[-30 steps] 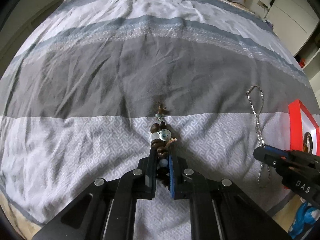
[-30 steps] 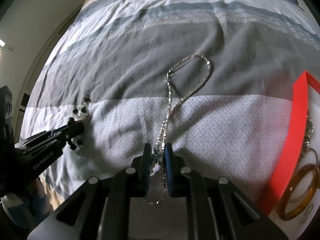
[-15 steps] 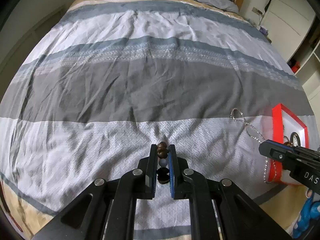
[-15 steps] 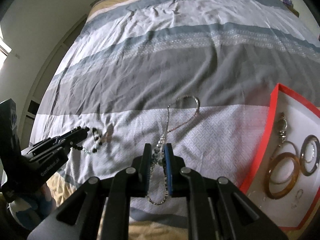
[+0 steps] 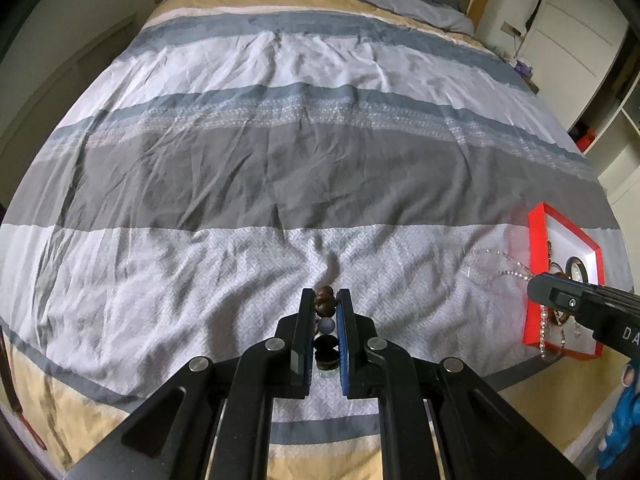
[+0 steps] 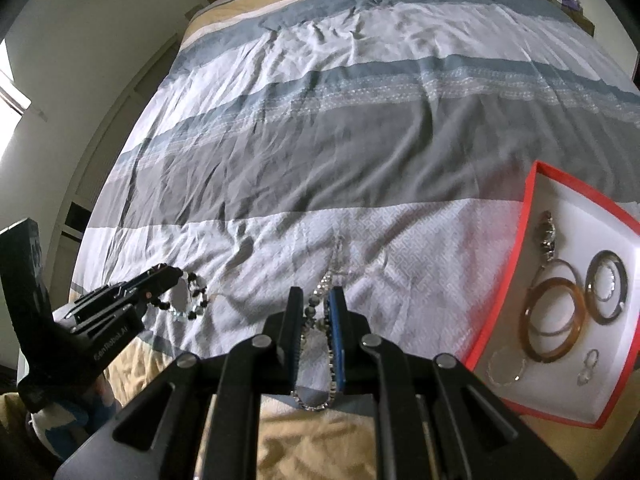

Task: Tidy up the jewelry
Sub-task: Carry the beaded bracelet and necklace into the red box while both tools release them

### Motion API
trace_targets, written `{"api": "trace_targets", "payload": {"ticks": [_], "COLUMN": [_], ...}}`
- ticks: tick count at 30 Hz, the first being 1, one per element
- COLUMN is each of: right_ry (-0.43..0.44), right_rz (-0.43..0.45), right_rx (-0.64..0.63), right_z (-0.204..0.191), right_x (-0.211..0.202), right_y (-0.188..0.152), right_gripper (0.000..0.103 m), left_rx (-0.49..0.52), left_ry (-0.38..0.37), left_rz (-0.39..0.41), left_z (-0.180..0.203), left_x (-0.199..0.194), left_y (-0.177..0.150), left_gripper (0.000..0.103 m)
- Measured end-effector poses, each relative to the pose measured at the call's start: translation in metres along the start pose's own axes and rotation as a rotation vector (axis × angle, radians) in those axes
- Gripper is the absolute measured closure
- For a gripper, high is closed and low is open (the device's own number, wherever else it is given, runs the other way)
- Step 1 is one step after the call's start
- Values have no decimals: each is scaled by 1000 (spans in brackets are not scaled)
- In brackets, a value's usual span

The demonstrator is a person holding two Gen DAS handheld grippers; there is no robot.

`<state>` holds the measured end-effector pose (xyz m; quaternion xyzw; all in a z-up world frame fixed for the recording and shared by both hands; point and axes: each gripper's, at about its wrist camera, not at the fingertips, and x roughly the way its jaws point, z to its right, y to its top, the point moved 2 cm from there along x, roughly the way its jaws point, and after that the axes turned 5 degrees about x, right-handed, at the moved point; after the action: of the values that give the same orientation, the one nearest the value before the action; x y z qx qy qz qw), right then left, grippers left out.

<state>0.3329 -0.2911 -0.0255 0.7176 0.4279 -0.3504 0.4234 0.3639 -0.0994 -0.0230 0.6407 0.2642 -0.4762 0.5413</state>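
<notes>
Red cardboard tray (image 6: pixel 532 200) with a white lining, sitting at the right edge of the bed (image 5: pixel 280 168) — that's where the jewelry ends up, I'd guess. It already holds an amber bangle (image 6: pixel 554 322), a dark ring-shaped one (image 6: pixel 606 286), a watch-like piece (image 6: pixel 547 232) and some thin wire hoops.

Both grippers are up off the covers with a piece each. The left gripper (image 5: pixel 325 312) has its jaws pressed nearly together on a bead bracelet (image 5: pixel 324 300) — chunky brown beads at the tips, a grey one and glossy black ones further back, all round and smooth. The right gripper (image 6: pixel 316 308) is pinching a silver chain (image 6: pixel 320 304) the same way: fine sparkly links, a loop hanging behind the jaws and a tail trailing out in front. In the left view that tail looks blurry just beside the tray.

What could go wrong: the chain is limp and long, so the dangling end could catch the tray's rim or drag across the wrinkled cotton and snag. It could also tangle with the hoops when it lands. The beads are slick and round, held only by a few of them, so a jolt could let the bracelet slip out. And the two grippers are near each other, so heading for the tray together might bump them.
</notes>
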Motion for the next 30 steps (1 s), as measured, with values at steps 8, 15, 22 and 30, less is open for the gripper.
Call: {"api": "trace_targets", "payload": {"ticks": [8,15,22,30], "right_ry": [-7,3,13,1], "right_rz": [17,56,94,141], "right_rx": [-33,-31,-17,11], "right_z": [-8,-9,-4,18], "right_x": [-24,-52,-77,-109], "right_y": [-1,4,8,10], "right_gripper": [91,91,91,91], "left_rx": [11,39,82,125], "left_ry": [5,4,14,-7], "left_rz": [28,55,67,86], "left_z": [6,22,44,79], "left_x": [-19,-37,-53,-62], "left_y": [7,17,27,36], "left_gripper": [93,93,93,93]}}
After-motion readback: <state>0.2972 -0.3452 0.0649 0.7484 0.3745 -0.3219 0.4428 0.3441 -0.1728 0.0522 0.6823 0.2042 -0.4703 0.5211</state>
